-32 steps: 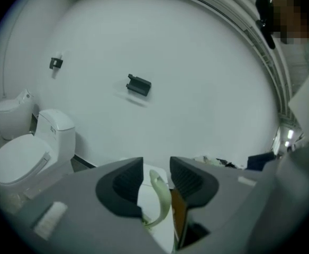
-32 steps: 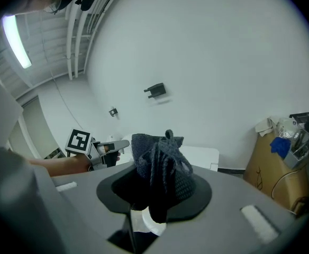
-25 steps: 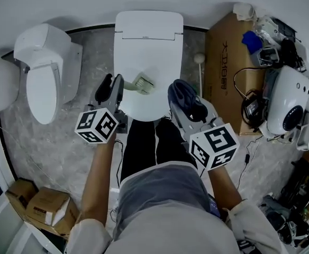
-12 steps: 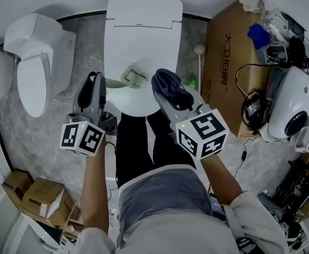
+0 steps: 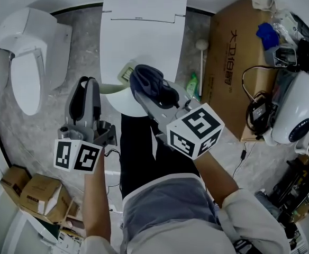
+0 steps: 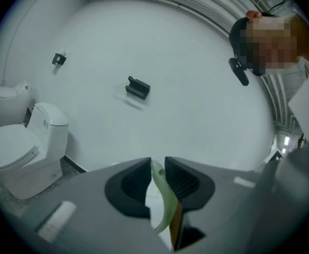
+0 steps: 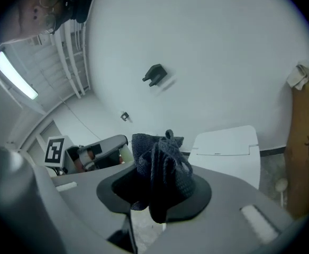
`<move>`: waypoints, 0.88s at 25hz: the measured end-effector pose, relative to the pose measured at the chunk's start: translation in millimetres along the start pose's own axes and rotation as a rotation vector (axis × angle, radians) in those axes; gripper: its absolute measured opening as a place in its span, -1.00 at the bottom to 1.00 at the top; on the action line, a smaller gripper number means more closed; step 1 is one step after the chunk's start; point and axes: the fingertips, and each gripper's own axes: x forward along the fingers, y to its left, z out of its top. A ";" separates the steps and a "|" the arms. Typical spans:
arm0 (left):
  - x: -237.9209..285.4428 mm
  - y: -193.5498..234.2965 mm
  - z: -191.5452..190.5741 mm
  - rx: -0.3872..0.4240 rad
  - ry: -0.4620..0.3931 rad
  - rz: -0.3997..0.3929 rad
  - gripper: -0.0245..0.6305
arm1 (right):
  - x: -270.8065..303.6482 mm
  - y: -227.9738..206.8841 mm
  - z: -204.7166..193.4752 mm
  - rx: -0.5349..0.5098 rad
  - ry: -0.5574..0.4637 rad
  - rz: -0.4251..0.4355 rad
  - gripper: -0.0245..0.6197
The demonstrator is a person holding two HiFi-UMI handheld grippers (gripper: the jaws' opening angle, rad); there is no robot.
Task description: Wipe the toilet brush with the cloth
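Note:
In the head view my left gripper (image 5: 88, 87) is shut on the pale green handle of the toilet brush (image 5: 124, 73), which sticks out to the right over the closed toilet lid (image 5: 144, 36). In the left gripper view, the green handle (image 6: 158, 189) is pinched between the two dark jaws. My right gripper (image 5: 145, 88) is shut on a bunched dark blue cloth (image 5: 150, 83), which lies right against the brush head and hides part of it. The right gripper view shows the cloth (image 7: 161, 173) filling the jaws, with the left gripper (image 7: 93, 151) just beyond it.
A second white toilet (image 5: 30, 57) stands at the left. At the right are a large cardboard box (image 5: 239, 52), a white round-headed stick (image 5: 201, 46), a green bottle (image 5: 192, 84), cables and a white appliance (image 5: 297, 115). Small cardboard boxes (image 5: 38, 194) sit at lower left.
The right gripper with the cloth has moved left, up to the brush head. The left gripper has drawn back toward the person, still holding the brush.

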 end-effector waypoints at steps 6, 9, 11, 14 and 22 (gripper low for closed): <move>6.7 2.4 -0.4 -0.021 -0.015 0.008 -0.93 | 23.4 26.0 21.6 0.079 -0.072 0.116 -0.58; 9.6 1.6 -2.2 -0.032 -0.020 0.015 -0.93 | 28.1 27.2 26.7 0.097 -0.092 0.136 -0.58; 9.7 3.0 -3.1 -0.041 -0.024 0.023 -0.93 | 31.3 22.0 25.3 0.108 -0.090 0.140 -0.58; 9.0 2.7 -3.5 -0.050 -0.033 0.029 -0.93 | 36.4 14.4 22.5 0.122 -0.073 0.161 -0.58; 8.0 3.5 -3.5 -0.049 -0.050 0.034 -0.93 | 43.9 2.7 13.4 0.139 -0.054 0.162 -0.58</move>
